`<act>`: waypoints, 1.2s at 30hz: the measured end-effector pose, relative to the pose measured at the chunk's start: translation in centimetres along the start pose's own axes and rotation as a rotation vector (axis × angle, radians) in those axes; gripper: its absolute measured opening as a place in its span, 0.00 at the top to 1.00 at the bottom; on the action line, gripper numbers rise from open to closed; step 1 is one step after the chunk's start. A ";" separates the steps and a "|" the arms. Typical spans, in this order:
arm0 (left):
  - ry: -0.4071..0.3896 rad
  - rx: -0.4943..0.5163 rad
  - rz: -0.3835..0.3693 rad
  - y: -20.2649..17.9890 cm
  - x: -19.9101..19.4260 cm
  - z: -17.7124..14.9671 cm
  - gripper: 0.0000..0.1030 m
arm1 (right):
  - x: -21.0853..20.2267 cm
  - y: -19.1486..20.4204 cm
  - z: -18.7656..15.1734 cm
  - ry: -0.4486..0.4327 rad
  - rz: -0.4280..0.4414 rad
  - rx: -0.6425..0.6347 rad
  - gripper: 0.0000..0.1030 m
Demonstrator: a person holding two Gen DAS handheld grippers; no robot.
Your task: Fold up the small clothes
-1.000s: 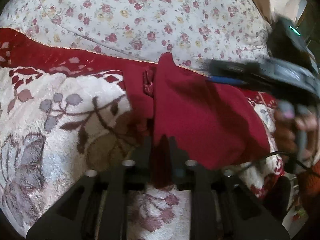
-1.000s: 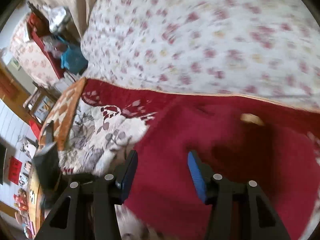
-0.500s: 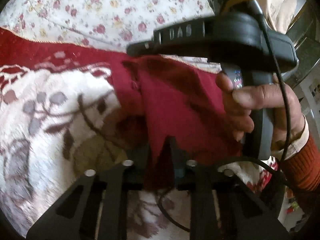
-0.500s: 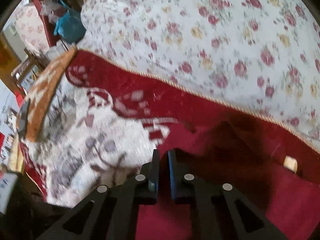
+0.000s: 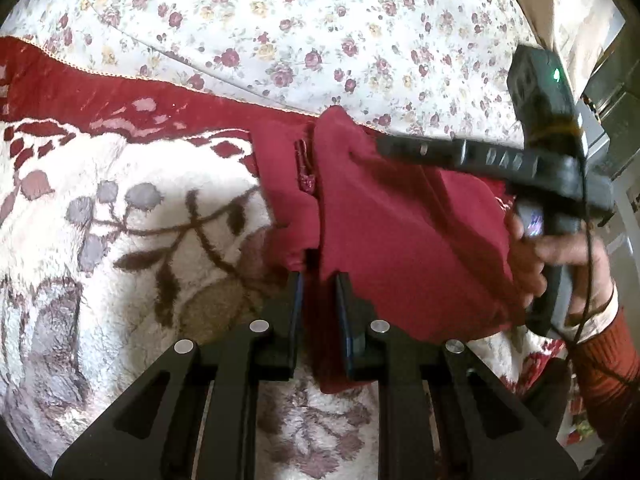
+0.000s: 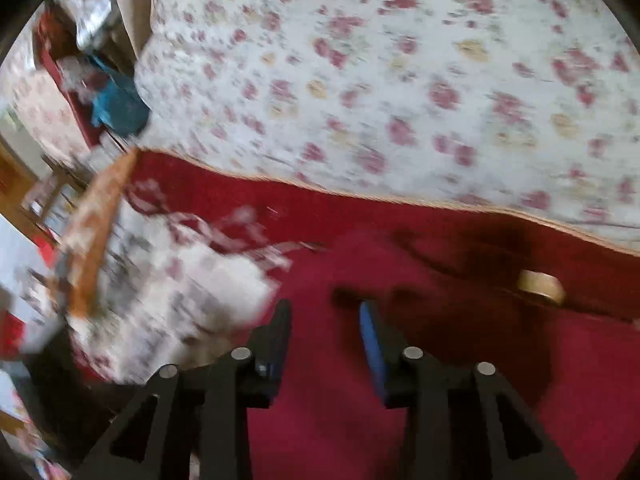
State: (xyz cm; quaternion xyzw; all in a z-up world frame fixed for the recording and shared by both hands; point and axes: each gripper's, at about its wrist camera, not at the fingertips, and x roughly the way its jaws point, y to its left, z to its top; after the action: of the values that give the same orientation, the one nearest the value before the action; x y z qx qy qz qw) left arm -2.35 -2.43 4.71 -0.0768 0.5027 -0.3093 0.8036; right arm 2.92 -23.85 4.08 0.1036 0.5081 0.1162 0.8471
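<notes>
A small dark red garment (image 5: 400,224) with a zip lies on the patterned fleece blanket (image 5: 120,208). My left gripper (image 5: 318,280) holds the garment's near edge between its narrowly parted jaws. My right gripper (image 5: 384,148) reaches over the garment's far right part in the left wrist view. In the blurred right wrist view my right gripper (image 6: 324,312) is open just above the red garment (image 6: 360,420), with nothing between its fingers. A cream label (image 6: 540,286) shows on the cloth to the right.
A white floral bedsheet (image 5: 320,28) covers the far side. The blanket has a red border (image 5: 100,96). Cluttered furniture and a blue item (image 6: 116,104) stand far left in the right wrist view. The person's hand (image 5: 560,256) holds the right gripper's handle.
My right gripper was shut on the garment half a second ago and has now opened and drawn back to the right. My left gripper's jaws have parted slightly around the cloth edge.
</notes>
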 end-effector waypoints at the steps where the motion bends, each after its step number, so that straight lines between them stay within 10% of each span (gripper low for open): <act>1: 0.002 -0.001 0.005 -0.1 0.1 0.0 0.85 | 0.4 0.0 -0.1 0.005 -0.010 -0.005 0.67; 7: -0.022 0.033 0.074 -0.7 0.1 -0.3 0.79 | 6.0 2.0 0.1 0.044 -0.041 -0.048 0.67; 36: -0.074 0.059 0.169 -0.7 0.4 0.1 0.59 | 7.7 2.3 1.6 -0.030 -0.098 -0.011 0.45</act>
State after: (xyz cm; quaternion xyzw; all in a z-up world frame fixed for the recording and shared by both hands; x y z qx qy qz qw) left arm -2.44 -3.23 4.76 -0.0218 0.4681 -0.2520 0.8467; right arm 7.65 -19.41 -0.96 0.0758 0.4990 0.0758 0.8599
